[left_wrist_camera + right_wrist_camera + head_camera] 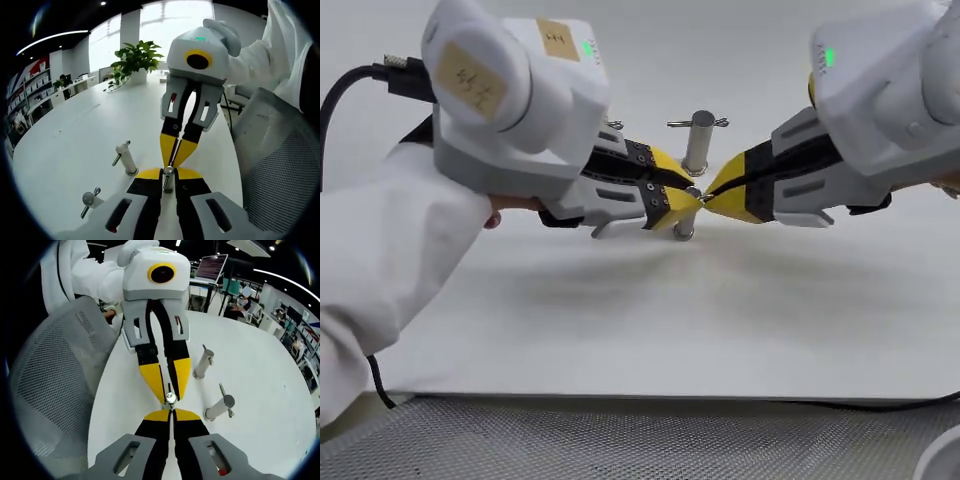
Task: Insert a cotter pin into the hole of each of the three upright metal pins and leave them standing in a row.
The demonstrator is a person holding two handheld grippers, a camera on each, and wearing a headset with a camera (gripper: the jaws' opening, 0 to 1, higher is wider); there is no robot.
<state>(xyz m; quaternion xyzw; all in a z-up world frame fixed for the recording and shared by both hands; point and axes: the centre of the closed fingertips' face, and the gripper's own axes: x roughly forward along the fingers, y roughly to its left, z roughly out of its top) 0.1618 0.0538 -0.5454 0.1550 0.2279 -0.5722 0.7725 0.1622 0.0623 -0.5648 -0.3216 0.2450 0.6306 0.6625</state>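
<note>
Metal pin (168,179): upright on the white table (620,320), caught where the yellow tips of the two grippers meet.
Left gripper (684,196): jaws clamped on the metal pin's shaft, one pad on either side; held by a hand in a white sleeve (380,260).
Right gripper (718,197): jaws pressed together, tips at the pin's head, facing the left gripper. Whether anything thin is pinched between them is too small to tell.
Second pin (126,158): standing near the held one, with a cotter pin (116,160) through its top.
Third pin (90,198): standing further to the side, apart from both, with another cotter pin (83,212) through it.
</note>
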